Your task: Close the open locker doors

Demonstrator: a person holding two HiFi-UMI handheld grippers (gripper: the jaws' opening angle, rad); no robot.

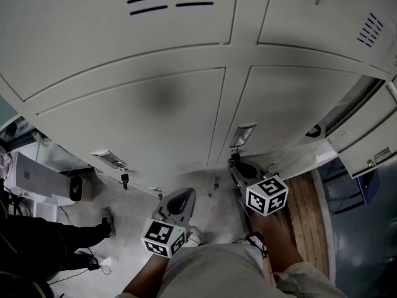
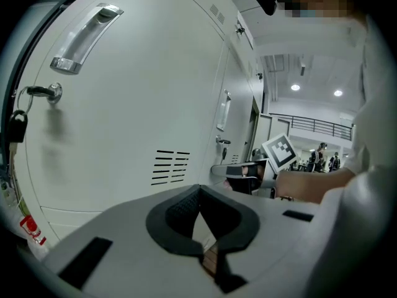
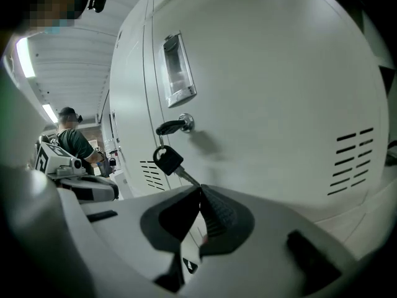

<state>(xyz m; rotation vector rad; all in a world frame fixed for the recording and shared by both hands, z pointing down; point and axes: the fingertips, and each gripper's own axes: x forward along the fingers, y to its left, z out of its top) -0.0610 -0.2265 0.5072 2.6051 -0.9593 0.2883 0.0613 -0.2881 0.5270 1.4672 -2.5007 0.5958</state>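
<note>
**A:** Locker doors (image 1: 155,123), where are they?

**B:** They fill the top and middle of the head view, and most sit flush and shut. One open door (image 1: 366,144) stands swung out at the right edge, next to a dark opening.

**A:** And the tongs?

**B:** The left tongs (image 2: 198,190) are clenched tip to tip with nothing between them. They sit low in their own view, near a shut door with a bar handle (image 2: 84,39) at upper left. The right tongs (image 3: 200,191) are clenched the same way and also empty.

**A:** Anything close to the right pair?

**B:** A black-headed key (image 3: 166,160) hangs from a lock (image 3: 173,126) at centre left. Its blade ends just above the tips, but I can't tell whether it touches them. A recessed handle (image 3: 177,70) sits above the lock.
</note>
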